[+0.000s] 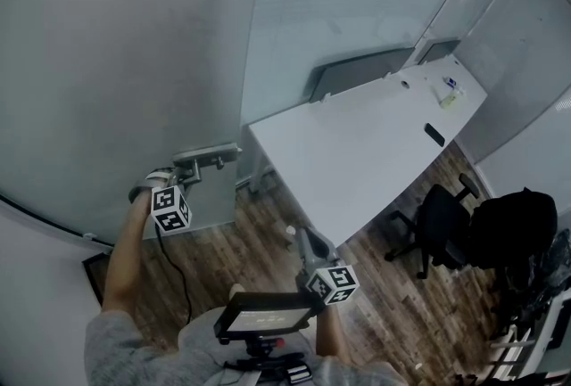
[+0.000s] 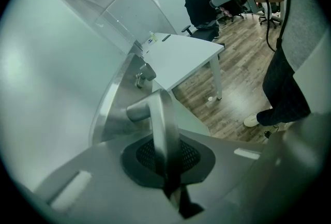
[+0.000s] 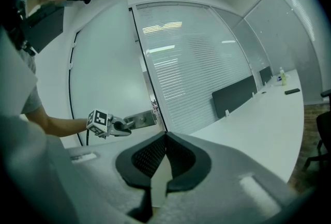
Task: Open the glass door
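The frosted glass door [image 1: 116, 63] fills the left of the head view, and its metal lever handle [image 1: 211, 154] sticks out near the door's right edge. My left gripper [image 1: 186, 168] is at that handle. In the left gripper view the lever [image 2: 161, 124] runs straight between the jaws, which are shut on it. The right gripper view shows the left gripper [image 3: 118, 125] at the handle plate [image 3: 140, 120]. My right gripper [image 1: 308, 243] hangs low near the person's body, away from the door. Its jaws [image 3: 165, 136] are shut with nothing between them.
A long white desk [image 1: 375, 143] stands just right of the door, with a small bottle [image 1: 451, 94] and a dark flat item [image 1: 434, 135] on it. A black office chair [image 1: 442, 224] and a black bag [image 1: 517, 228] stand on the wood floor. A glass wall with blinds [image 1: 357, 1] is behind.
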Motion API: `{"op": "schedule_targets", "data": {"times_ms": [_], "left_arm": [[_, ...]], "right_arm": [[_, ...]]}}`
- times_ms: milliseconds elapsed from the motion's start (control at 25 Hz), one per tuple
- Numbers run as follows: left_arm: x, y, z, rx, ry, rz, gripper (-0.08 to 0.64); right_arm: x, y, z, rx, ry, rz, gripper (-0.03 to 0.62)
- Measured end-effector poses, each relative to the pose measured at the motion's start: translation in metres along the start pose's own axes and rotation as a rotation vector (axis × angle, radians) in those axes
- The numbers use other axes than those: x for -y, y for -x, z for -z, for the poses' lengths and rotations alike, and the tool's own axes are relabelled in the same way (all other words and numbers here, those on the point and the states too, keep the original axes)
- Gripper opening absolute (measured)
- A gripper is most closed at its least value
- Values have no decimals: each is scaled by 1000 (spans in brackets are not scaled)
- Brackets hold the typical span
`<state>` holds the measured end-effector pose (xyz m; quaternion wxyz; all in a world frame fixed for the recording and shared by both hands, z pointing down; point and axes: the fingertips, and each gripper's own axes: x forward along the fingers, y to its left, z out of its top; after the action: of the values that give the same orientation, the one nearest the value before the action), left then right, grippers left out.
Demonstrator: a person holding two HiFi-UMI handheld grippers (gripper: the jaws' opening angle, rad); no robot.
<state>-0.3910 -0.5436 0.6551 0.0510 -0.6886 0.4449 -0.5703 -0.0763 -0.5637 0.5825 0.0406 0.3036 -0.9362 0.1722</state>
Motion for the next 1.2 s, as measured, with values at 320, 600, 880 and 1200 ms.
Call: {"op": "schedule_targets", "data": {"times_ms": [320,600,880,1200], "left_arm": [[10,5,-1,-7,2,9,2],[23,13,-4,4,-15,6,3],[37,24,-5,27,-38,0,2],[49,33,-8,34,-55,12,3]], "right_arm": [[0,13,3,1,18,7,2],[-5,20,8,-4,49,5,2],[-17,24,15,-12,65,-5,2],[-34,38,6,-4,73,-15,2]]}}
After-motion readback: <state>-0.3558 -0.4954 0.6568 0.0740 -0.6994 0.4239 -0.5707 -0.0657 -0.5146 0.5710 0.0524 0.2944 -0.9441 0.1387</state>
